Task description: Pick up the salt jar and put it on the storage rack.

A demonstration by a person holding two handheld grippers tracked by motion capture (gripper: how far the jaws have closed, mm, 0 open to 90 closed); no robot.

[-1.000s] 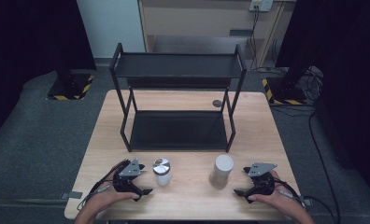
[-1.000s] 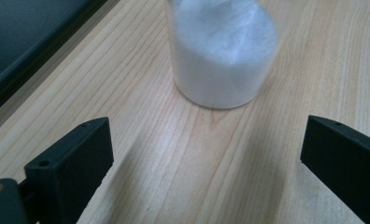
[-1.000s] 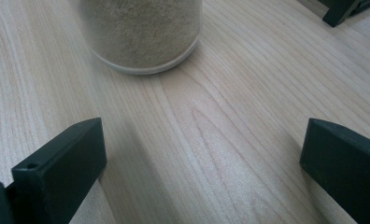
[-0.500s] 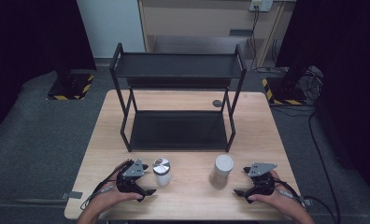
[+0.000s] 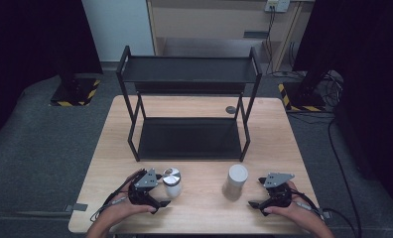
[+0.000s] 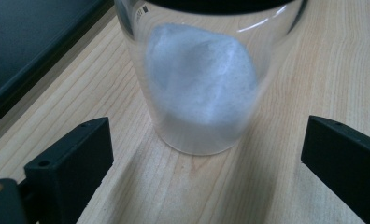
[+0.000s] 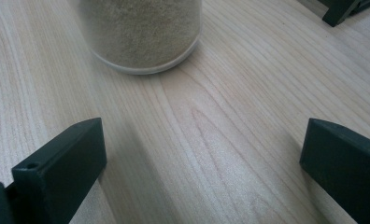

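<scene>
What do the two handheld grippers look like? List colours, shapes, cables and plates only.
Both are black. The left gripper and the right gripper each carry a grey three-cornered plate on top and trail a thin cable. In the gripper views the fingers are flat, blocky black slabs with small holes near their ends. Forearms look bare, with no sleeve visible.

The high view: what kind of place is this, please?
Probably a lab or recording workspace, not a home: a wooden table with a bare black shelf rack, dark curtains around, and hazard-striped stand bases on grey carpet.
</scene>
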